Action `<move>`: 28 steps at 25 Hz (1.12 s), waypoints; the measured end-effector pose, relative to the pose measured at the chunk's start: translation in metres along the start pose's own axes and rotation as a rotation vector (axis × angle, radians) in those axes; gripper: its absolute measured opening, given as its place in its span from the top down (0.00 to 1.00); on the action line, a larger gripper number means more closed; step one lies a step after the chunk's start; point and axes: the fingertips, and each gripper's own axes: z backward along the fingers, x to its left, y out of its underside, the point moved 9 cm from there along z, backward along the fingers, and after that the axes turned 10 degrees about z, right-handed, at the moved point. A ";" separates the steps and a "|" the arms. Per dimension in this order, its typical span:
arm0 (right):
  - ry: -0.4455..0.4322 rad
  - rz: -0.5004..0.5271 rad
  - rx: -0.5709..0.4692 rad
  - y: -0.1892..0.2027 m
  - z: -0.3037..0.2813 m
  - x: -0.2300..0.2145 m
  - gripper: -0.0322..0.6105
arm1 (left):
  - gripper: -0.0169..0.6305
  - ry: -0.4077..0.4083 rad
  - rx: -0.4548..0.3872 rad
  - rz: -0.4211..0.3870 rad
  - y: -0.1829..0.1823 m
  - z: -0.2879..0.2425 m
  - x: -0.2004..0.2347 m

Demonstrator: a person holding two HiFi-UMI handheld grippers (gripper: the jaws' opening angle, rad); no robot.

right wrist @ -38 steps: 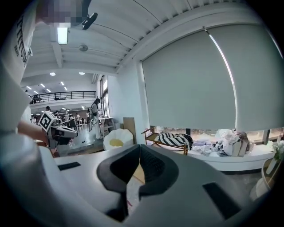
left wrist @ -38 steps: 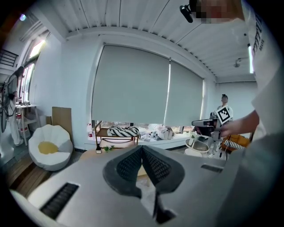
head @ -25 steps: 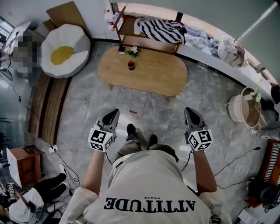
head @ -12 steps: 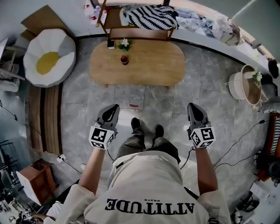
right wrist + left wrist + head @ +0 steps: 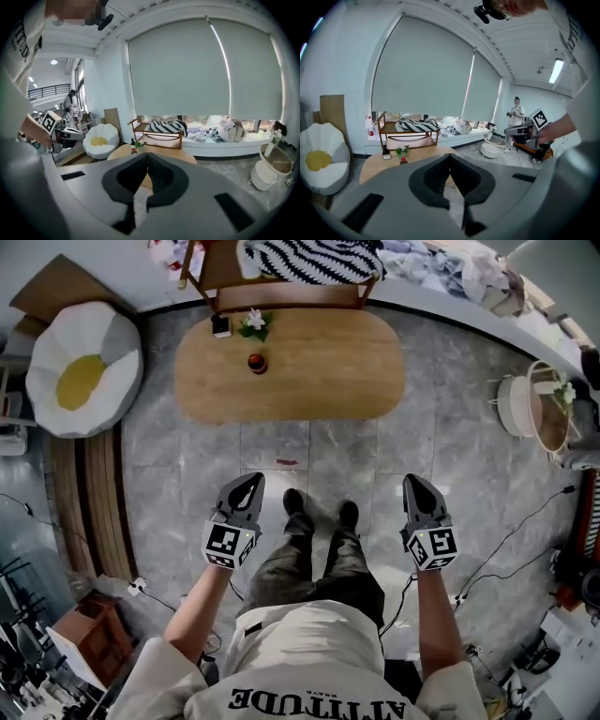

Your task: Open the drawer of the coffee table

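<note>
2 shut: L tool (image 5: 251, 480), R tool (image 5: 414, 481) | coffee table (image 5: 314, 371) drawer not vis.

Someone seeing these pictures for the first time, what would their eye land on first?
The oval wooden coffee table on the grey floor ahead draws the eye first, with the fried-egg cushion at its left in the head view. Nearer the camera, the left gripper and right gripper hang shut, short of the table.

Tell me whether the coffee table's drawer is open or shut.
Apparently shut: in the head view nothing juts out past the oval top of the coffee table. The drawer itself is not visible in any view.
</note>
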 end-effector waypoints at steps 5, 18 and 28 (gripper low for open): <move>0.012 -0.034 0.040 0.039 -0.040 0.002 0.92 | 0.94 0.021 0.002 0.058 0.030 -0.035 0.024; -0.005 -0.082 0.119 0.134 -0.132 -0.004 0.92 | 0.94 -0.026 0.080 0.090 0.116 -0.115 0.077; 0.004 -0.060 0.208 0.199 -0.183 -0.033 0.92 | 0.94 -0.090 0.119 0.109 0.172 -0.164 0.098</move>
